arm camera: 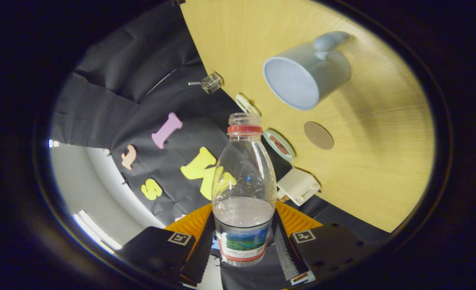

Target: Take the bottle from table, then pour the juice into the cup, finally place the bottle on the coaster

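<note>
Bottle (pixel 244 189) clamped in claw (pixel 244 245), both fingers pressed against its lower sides at the label; clear plastic, uncapped, red ring below the open neck, a little clear liquid pooled in the lower part just above the label; held off the desk (pixel 367 169), neck aimed forward toward the desk's edge. Whole view rolled over, so the wooden desk top slants across beyond the bottle. Cup (pixel 306 72) pale blue-grey, standing on the desk well beyond the bottle's mouth, its open rim facing the camera, handle on the far side; inside looks bare, though liquid hard to judge from this angle. Coaster (pixel 319 135) a small round brown disc, flat on the desk between cup and bottle neck, apart from both, nothing resting on it. Along the desk edge, several small items: a wire-mesh object (pixel 211 83) with a thin stem farthest off; a white ring-like piece (pixel 244 103) just behind the bottle's mouth; a round light-rimmed lid (pixel 278 145) with a dark centre beside the bottle's shoulder; a white boxy block (pixel 298 186) nearest, just beside the bottle's body. Black cloth wall (pixel 141 80) behind the bottle, away from the desk; pale plain surface (pixel 73 177) past the cloth's edge.
</note>
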